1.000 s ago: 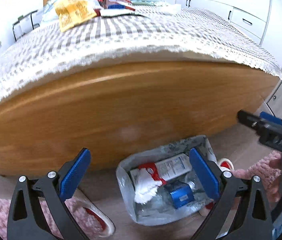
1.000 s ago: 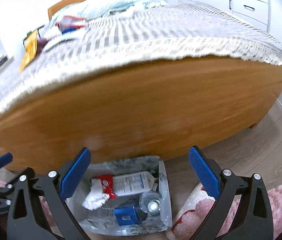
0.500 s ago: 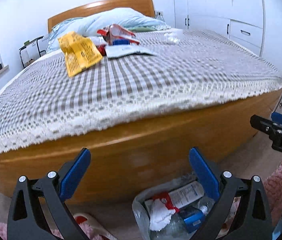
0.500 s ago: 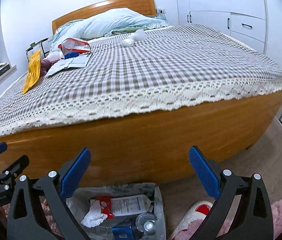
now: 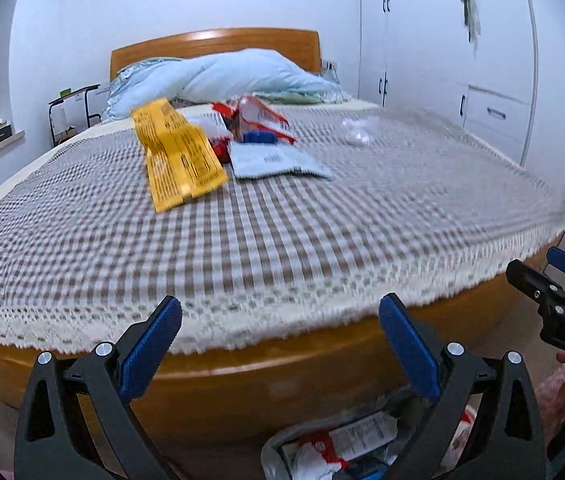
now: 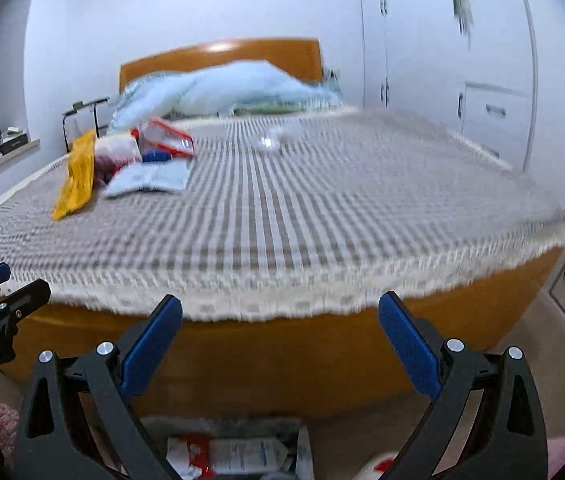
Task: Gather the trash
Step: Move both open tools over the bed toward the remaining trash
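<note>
your left hand-held gripper is spread wide and empty at the foot of the bed; on the checked cover lie a yellow wrapper, a red packet and a pale blue pouch, touching; the trash bag sits on the floor below; your right hand-held gripper is also wide open, empty

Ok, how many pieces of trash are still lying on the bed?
At least 5, clustered near the pillow: yellow wrapper, pale blue packet, red-and-white bag, blue cap, and a clear plastic piece apart to the right. More may be hidden.
</note>
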Tool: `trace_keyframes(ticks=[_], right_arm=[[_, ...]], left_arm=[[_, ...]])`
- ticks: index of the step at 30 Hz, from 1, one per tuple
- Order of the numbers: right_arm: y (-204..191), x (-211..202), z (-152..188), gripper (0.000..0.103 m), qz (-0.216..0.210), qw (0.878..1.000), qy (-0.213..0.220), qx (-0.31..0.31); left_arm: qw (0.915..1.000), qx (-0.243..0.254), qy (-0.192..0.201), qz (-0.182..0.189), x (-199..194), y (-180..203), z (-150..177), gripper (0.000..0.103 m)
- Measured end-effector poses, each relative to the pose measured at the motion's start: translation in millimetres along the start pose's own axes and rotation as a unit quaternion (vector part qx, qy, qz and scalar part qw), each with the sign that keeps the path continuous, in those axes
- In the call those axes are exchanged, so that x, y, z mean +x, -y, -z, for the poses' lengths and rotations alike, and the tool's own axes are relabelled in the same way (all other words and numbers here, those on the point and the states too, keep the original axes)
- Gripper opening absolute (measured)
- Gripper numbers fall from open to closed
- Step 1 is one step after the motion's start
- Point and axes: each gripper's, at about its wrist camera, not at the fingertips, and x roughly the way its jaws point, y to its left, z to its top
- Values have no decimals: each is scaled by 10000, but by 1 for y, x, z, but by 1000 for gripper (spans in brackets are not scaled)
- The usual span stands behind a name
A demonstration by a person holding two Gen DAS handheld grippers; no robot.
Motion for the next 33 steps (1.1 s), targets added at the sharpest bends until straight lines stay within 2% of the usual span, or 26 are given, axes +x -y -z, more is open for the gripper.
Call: trace_keyframes(ticks=[6, 11, 28, 33], right_arm=[[-6, 4, -16, 95, 57, 9988, 451, -181], [-11, 13, -30, 95, 71, 9978, 575, -317], [-23, 44, -60, 95, 57, 9970, 663, -393], [-26, 51, -69, 95, 79, 9965, 715, -433]], left_arm=[[9996, -163, 211, 53, 7, -11, -18, 96], [9991, -298, 299, 50, 18, -22, -29, 96], [9980, -291, 555, 128, 38, -36, -59, 96], [9971, -390, 600, 252, 44, -40, -68, 96]])
